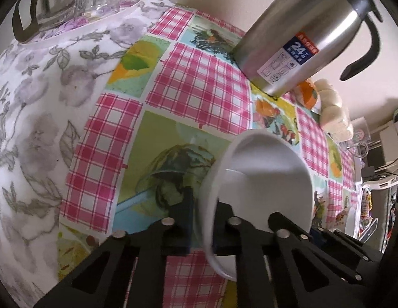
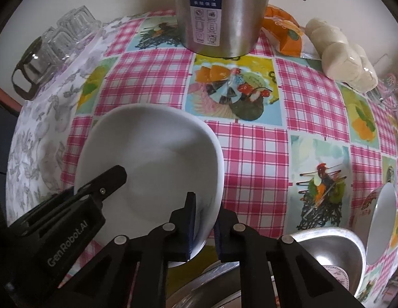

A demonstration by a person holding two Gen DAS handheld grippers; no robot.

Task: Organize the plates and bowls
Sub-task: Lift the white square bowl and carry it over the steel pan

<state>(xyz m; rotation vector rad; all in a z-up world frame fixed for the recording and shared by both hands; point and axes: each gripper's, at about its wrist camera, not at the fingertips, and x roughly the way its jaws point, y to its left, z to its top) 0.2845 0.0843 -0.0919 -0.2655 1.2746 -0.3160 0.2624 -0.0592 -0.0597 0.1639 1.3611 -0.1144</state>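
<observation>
Left gripper [image 1: 202, 220] fingers pinched white bowl [image 2: 147, 159] rim; right gripper [image 2: 205, 220] fingers pinched opposite rim, above tabletop [image 2: 250, 148].

Non-task clutter at the table's back edge, seen by both wrist cams.

A steel thermos jug [image 2: 219, 12] w/ black handle & blue-red label is stood upright on the pink-check picture tablecloth [image 2: 250, 141], by the wall. An orange packet [image 2: 286, 34] is laid just beside it, w/ a bag of white buns [image 2: 340, 56] next along. Clear glasses [image 2: 75, 29] & a black-handled glass pot [image 2: 36, 70] are set on a grey floral cloth [image 1: 27, 118] to the left. A clear glass mug [image 2: 390, 89] is seen at far right.
</observation>
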